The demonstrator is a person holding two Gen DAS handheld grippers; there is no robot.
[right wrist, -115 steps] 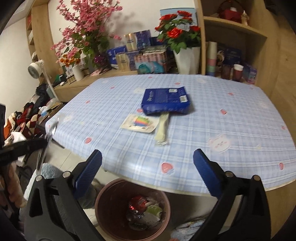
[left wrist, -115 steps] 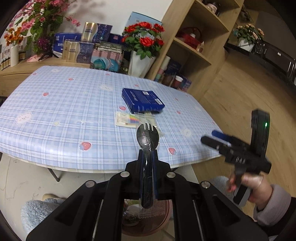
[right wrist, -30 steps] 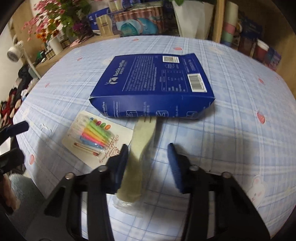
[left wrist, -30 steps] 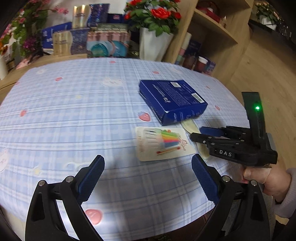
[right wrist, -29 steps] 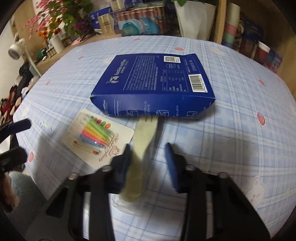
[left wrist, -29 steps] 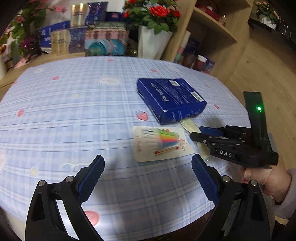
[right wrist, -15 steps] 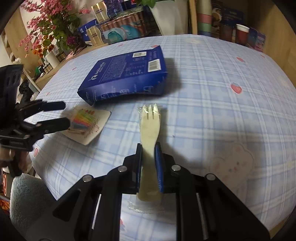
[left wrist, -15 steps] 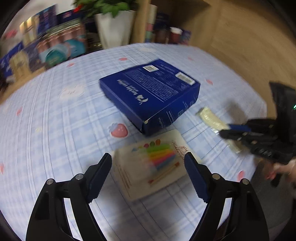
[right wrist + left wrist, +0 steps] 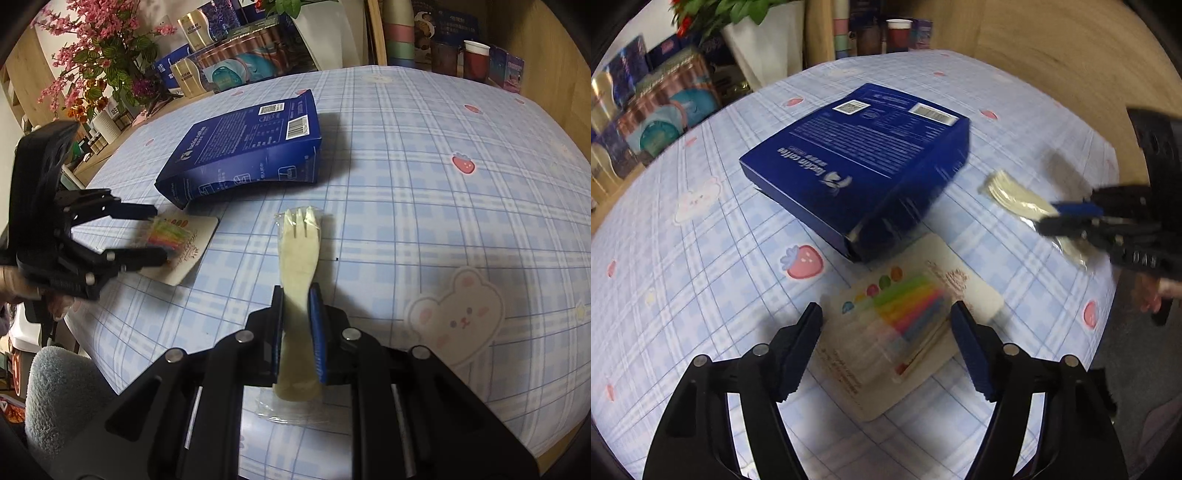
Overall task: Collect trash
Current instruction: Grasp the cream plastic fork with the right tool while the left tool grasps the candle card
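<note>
Black-armed with blue pads, the left gripper (image 9: pixel 886 332) hangs wide open over the candle card (image 9: pixel 905 325) on the checked tablecloth (image 9: pixel 701 288), one finger at each side of the card, contact unclear through blur; just beyond the card lies the blue coffee box (image 9: pixel 864 162); further right, the right gripper (image 9: pixel 297 299) is clamped on the wrapped cream plastic fork (image 9: pixel 300 251), its tines pointing toward the box, above the cloth.
</note>
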